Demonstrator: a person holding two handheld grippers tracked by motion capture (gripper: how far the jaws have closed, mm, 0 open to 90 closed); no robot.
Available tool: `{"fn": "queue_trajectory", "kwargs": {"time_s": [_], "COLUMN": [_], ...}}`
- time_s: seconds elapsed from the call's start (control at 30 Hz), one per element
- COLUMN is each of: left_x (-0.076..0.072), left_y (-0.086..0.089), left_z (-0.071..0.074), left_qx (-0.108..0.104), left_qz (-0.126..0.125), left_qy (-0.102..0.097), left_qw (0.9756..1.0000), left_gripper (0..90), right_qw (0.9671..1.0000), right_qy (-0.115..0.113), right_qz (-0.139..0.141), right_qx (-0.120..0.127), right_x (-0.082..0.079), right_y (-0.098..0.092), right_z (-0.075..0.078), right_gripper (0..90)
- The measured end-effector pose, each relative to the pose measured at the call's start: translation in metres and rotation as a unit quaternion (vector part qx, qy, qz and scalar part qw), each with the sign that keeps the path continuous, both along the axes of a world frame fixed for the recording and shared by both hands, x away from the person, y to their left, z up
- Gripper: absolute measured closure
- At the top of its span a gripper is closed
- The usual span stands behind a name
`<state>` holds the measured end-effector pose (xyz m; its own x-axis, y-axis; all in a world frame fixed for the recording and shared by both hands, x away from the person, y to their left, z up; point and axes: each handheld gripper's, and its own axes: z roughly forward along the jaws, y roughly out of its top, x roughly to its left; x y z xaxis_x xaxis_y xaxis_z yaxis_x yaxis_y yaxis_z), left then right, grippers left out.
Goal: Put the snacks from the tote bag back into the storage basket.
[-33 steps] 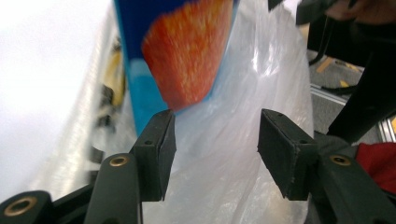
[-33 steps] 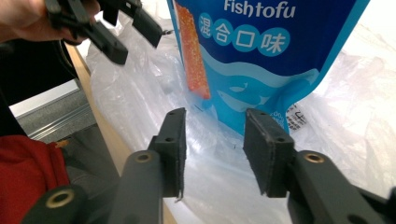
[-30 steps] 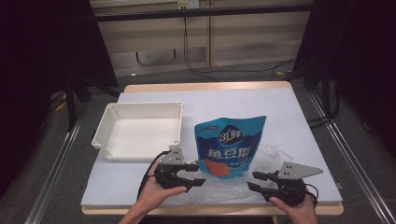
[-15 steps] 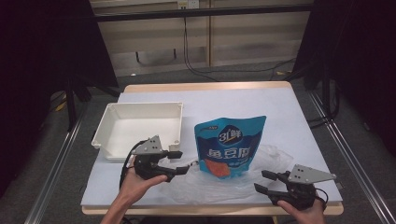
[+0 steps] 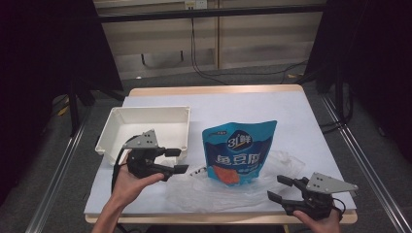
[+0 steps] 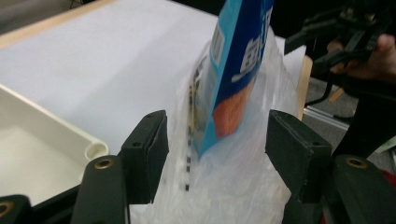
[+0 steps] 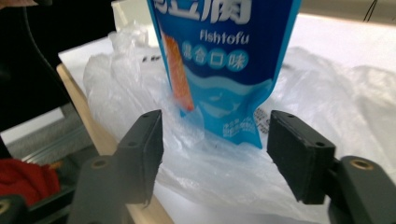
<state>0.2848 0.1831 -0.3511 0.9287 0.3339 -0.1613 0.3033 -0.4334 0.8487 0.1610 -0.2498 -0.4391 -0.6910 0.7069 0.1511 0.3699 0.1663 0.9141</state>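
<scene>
Right tool (image 5: 281, 190), desk's near edge: jaws parted, just been opening, nothing gripped. Left tool (image 5: 179, 160), raised by the tray: jaws likewise just been opening, empty. Clear plastic bag (image 5: 214, 191): crumpled flat on the white desk (image 5: 301, 116); likely limp, slippery, best pinched at a loose edge. Blue snack pouch (image 5: 240, 153): upright on the bag, probably light, crinkly; grasp the top seam. White tray (image 5: 104, 141): beyond left, empty.
</scene>
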Motion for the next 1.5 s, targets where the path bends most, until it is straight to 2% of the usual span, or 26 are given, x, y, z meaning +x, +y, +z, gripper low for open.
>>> {"fn": "queue_trajectory", "kwargs": {"time_s": [0.2, 0.33, 0.5, 0.67, 0.8, 0.93, 1.0, 1.13, 1.2, 1.4, 1.43, 1.47, 1.5], "left_x": [0.006, 0.006, 0.005, 0.007, 0.011, 0.017, 0.02, 0.023, 0.026, 0.033, 0.034, 0.034, 0.035], "left_y": [-0.005, -0.015, -0.026, -0.042, -0.052, -0.057, -0.061, -0.071, -0.076, -0.088, -0.089, -0.091, -0.092], "left_z": [0.018, 0.029, 0.044, 0.054, 0.059, 0.065, 0.068, 0.072, 0.072, 0.073, 0.074, 0.073, 0.073], "left_qx": [-0.004, 0.008, 0.02, 0.03, 0.038, 0.042, 0.042, 0.057, 0.064, 0.083, 0.094, 0.092, 0.097], "left_qz": [-0.019, -0.032, -0.043, -0.061, -0.065, -0.069, -0.075, -0.083, -0.086, -0.104, -0.104, -0.102, -0.103], "left_qy": [-0.014, -0.025, -0.049, -0.059, -0.055, -0.049, -0.053, -0.054, -0.046, -0.038, -0.035, -0.029, -0.025], "left_qw": [0.9997, 0.9991, 0.9977, 0.9959, 0.9957, 0.9955, 0.9949, 0.9934, 0.9931, 0.9904, 0.9894, 0.9901, 0.9897], "left_gripper": [45.8, 50.7, 55.4, 62.9, 67.7, 68.5, 68.2, 67.8, 67.5, 80.5, 82.5, 83.1, 83.4], "right_qw": [0.9997, 0.9996, 0.9997, 0.9997, 0.9997, 0.9998, 0.9999, 0.9999, 0.9999, 0.9999, 0.9999, 0.9999, 1.0], "right_qy": [-0.009, -0.005, -0.008, -0.011, -0.007, -0.008, -0.006, -0.006, -0.007, -0.007, -0.007, -0.006, -0.006], "right_qz": [-0.001, -0.002, -0.002, -0.002, -0.002, 0.001, 0.003, 0.004, 0.002, -0.001, -0.001, -0.001, 0.0], "right_qx": [0.021, 0.029, 0.025, 0.022, 0.022, 0.016, 0.016, 0.015, 0.012, 0.009, 0.007, 0.008, 0.008], "right_x": [-0.005, -0.012, -0.015, -0.014, -0.013, -0.011, -0.011, -0.01, -0.01, -0.01, -0.01, -0.01, -0.01], "right_y": [-0.003, -0.002, -0.003, -0.002, -0.002, 0.0, 0.001, 0.001, 0.0, -0.001, -0.001, -0.001, -0.001], "right_z": [0.0, -0.002, -0.002, -0.002, -0.002, -0.003, -0.003, -0.004, -0.004, -0.003, -0.003, -0.003, -0.004], "right_gripper": [33.0, 30.2, 27.3, 25.9, 26.0, 26.0, 26.0, 25.9, 25.6, 24.7, 24.7, 24.6, 24.5]}}
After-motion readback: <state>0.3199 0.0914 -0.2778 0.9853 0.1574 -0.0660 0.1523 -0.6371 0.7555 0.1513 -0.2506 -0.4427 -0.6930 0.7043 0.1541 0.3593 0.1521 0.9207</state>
